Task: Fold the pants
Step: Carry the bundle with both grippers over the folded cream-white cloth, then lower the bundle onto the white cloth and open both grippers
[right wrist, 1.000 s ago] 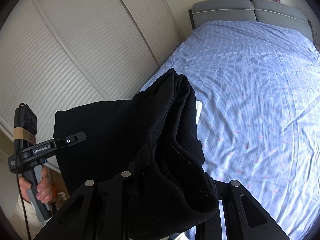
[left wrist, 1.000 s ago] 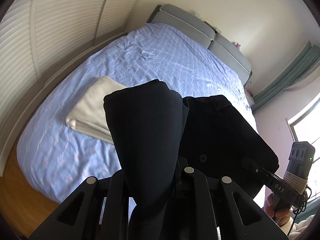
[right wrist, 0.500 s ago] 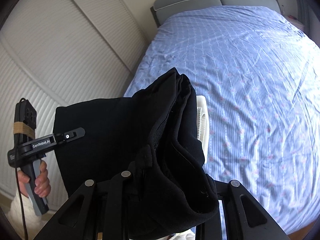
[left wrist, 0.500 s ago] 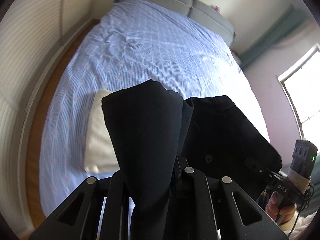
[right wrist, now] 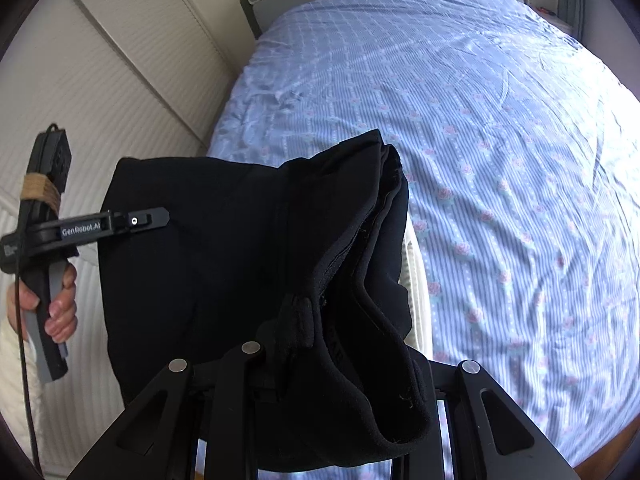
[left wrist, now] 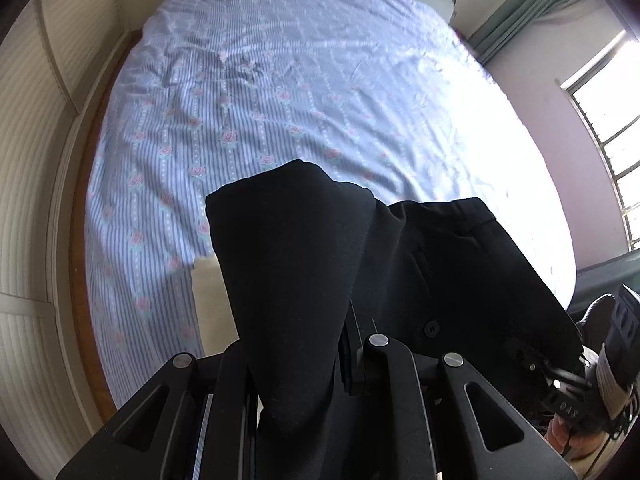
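A person holds black pants [left wrist: 304, 264] in the air above a bed [left wrist: 280, 92] covered in a blue striped, rose-print sheet, one gripper on each side of the garment. The left gripper [left wrist: 296, 364] has its fingers closed on a doubled fold of cloth that rises straight up between them and drapes forward; the right gripper [right wrist: 320, 360] has its fingers clamped on a thick bunch of fabric at what looks like the waistband end. The cloth spans from one pair of fingers to the other, off the sheet. A pale folded item [left wrist: 208, 292] lies on the bed below and just beyond the left fingers, mostly hidden by the pants. The risk from here appears to be twofold: the layered fold could slide out of the narrow left grip if the two hands pull apart, and the pants could land on the pale item instead of open sheet, spoiling the fold.
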Demonstrator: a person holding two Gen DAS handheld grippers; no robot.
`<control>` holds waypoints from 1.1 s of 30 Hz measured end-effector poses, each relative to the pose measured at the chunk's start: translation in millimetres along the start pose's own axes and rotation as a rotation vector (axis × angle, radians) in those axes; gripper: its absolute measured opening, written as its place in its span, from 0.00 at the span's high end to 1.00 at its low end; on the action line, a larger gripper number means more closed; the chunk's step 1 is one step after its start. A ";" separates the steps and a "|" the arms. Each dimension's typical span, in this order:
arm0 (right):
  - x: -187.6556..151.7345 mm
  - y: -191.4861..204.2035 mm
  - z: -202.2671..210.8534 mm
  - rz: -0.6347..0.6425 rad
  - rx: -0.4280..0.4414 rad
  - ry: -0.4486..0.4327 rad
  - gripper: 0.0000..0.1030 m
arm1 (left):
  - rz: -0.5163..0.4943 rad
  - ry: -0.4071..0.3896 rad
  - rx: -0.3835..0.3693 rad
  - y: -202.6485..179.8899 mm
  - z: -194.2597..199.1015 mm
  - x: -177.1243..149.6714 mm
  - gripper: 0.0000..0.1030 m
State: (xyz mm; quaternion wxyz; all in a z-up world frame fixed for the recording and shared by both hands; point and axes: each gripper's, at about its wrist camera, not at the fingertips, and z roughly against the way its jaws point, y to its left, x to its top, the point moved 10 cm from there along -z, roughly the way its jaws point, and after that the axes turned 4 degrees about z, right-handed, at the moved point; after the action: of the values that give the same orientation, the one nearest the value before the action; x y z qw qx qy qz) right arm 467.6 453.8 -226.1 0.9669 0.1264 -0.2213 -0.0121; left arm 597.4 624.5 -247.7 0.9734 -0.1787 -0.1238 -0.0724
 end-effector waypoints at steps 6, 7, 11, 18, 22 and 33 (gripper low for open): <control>7.0 -10.3 -49.7 -0.063 -0.052 0.072 0.73 | 0.031 0.073 0.004 16.0 -46.0 20.8 0.82; 5.2 -11.8 -56.9 -0.075 -0.057 0.087 0.72 | 0.045 0.087 0.006 20.0 -52.6 20.2 0.82; -9.0 -16.9 -78.2 -0.096 -0.049 0.166 0.70 | 0.093 0.122 0.053 42.4 -70.0 12.8 0.72; -42.6 -36.4 -89.3 -0.207 -0.053 0.306 0.56 | 0.112 0.029 0.242 64.6 -45.7 15.9 0.49; -48.0 -38.8 -78.3 -0.174 -0.081 0.307 0.37 | 0.033 -0.120 0.441 69.9 5.4 29.2 0.35; -26.5 -77.0 37.7 0.009 -0.159 0.029 0.12 | -0.030 -0.291 0.382 -30.7 92.6 -36.0 0.20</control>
State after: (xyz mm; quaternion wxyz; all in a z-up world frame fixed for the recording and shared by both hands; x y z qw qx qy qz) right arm 429.9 372.3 -223.9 0.9770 0.0482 -0.2062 -0.0237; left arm 537.2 633.4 -163.3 0.9603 0.0017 -0.2766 -0.0355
